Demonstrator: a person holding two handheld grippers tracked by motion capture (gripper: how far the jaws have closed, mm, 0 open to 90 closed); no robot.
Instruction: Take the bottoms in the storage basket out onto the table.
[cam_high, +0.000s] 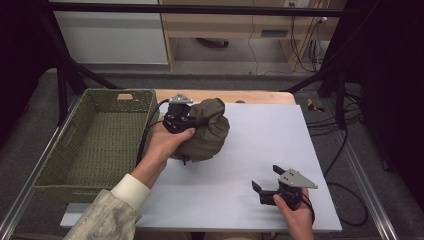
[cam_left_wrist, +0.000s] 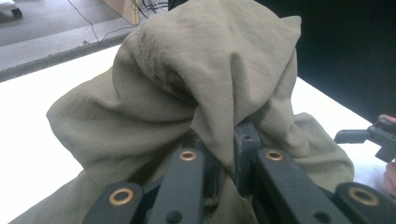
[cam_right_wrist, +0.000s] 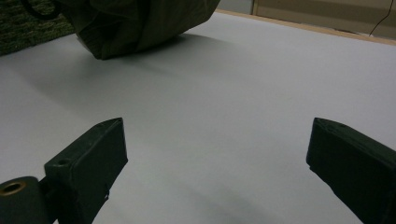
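L claw (cam_left_wrist: 226, 149) pinches olive cloth (cam_left_wrist: 196, 84); R claw (cam_right_wrist: 215, 168) wide open.

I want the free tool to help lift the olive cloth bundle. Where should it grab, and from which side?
Probably the low fold of the olive cloth bundle facing the right tool, approached level from the person's right. The left tool already pinches a bunched ridge at the top left, and the right tool's jaws stand open over the white mat.

Wooden table (cam_high: 260, 96) under a white sheet (cam_high: 260, 150), on grey carpeted floor (cam_high: 210, 80). Beyond the far edge: a white cabinet (cam_high: 110, 35) and wooden furniture (cam_high: 225, 25); black frame bars (cam_high: 200, 9); cables (cam_high: 345, 120) at right.
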